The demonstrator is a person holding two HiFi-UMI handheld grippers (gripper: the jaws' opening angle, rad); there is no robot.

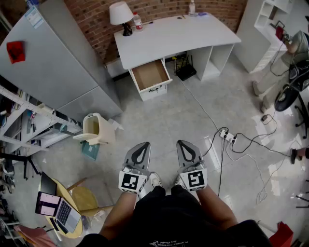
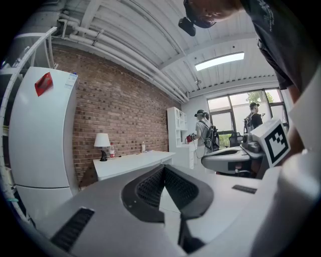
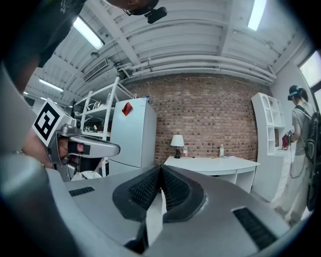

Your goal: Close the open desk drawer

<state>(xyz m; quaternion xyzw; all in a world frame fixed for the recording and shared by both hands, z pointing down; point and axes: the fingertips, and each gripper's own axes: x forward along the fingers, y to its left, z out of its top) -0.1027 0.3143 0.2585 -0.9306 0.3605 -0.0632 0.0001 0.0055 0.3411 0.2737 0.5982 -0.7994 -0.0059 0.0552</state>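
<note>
1. We hold the left gripper (image 1: 143,144) and the right gripper (image 1: 183,143) side by side and close together, both aimed across the floor (image 1: 183,116) toward the desk (image 1: 178,34).
2. Left jaws: clenched. In the left gripper view the ribbed pads (image 2: 150,186) meet at the tip, and we see nothing between them.
3. Right jaws: clenched likewise. In the right gripper view the pads (image 3: 173,189) close to a thin seam with nothing gripped.
4. The drawer (image 1: 150,75) stands pulled out of the desk's left end, open and empty. It lies well ahead of both jaw pairs, almost straight ahead of the left jaws and ahead-left of the right jaws. Neither gripper touches it.
5. The white desk sits just beyond the drawer, against a brick wall (image 1: 159,9). A lamp (image 1: 120,14) and a bottle (image 1: 137,20) stand on its far left corner, ahead of the left jaws.
6. A fridge (image 1: 53,62) stands ahead and well to the left of the left jaws.
7. A power strip (image 1: 228,136) with cables lies on the floor, near and to the right of the right jaws.
8. A person (image 1: 285,53) stands well ahead and to the right of the right jaws, beside a white shelf (image 1: 270,19).
</note>
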